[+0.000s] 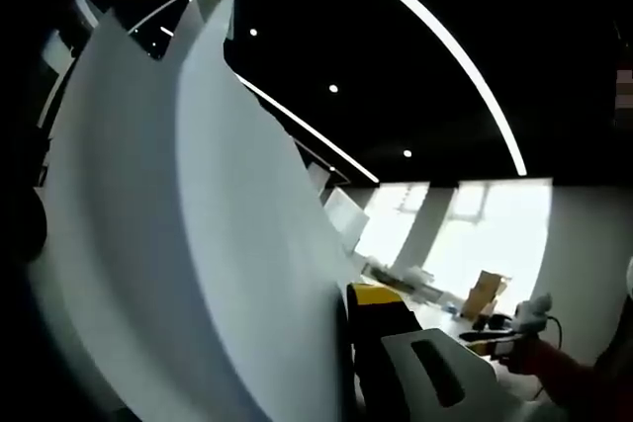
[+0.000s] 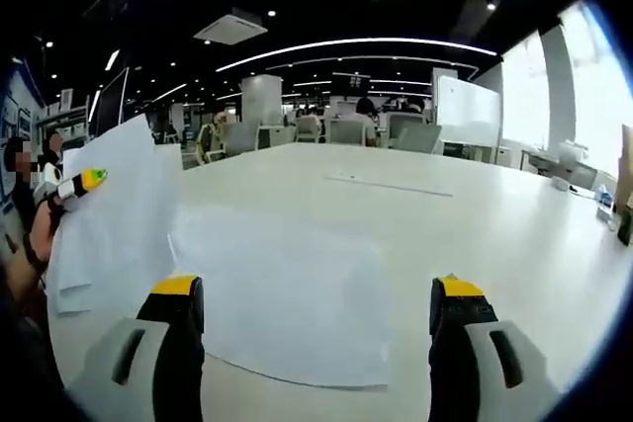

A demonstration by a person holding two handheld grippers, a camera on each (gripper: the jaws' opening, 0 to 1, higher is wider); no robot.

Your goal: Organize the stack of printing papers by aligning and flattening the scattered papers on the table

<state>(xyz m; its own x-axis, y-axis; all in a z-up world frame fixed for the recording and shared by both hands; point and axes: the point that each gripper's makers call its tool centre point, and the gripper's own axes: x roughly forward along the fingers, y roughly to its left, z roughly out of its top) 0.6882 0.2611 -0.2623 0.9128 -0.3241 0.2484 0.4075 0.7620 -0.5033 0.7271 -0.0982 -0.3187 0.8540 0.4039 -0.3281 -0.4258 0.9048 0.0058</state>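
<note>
office chairs (image 2: 346,130), whiteboard (image 2: 468,114), cardboard box (image 1: 484,294)

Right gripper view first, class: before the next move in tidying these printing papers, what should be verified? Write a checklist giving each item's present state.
1. Right gripper open, fingers wide apart: ok.
2. Flat white printing sheet lies on the white table between those fingers, ready to press: ok.
3. Left gripper has the lifted, curved white sheets: ok. Whether it is clamped firmly: cannot tell.
4. Lifted sheets' edges aligned: not ok, their top corners stand staggered.
5. All papers gathered in one stack: not ok, one lies apart on the table.
</note>
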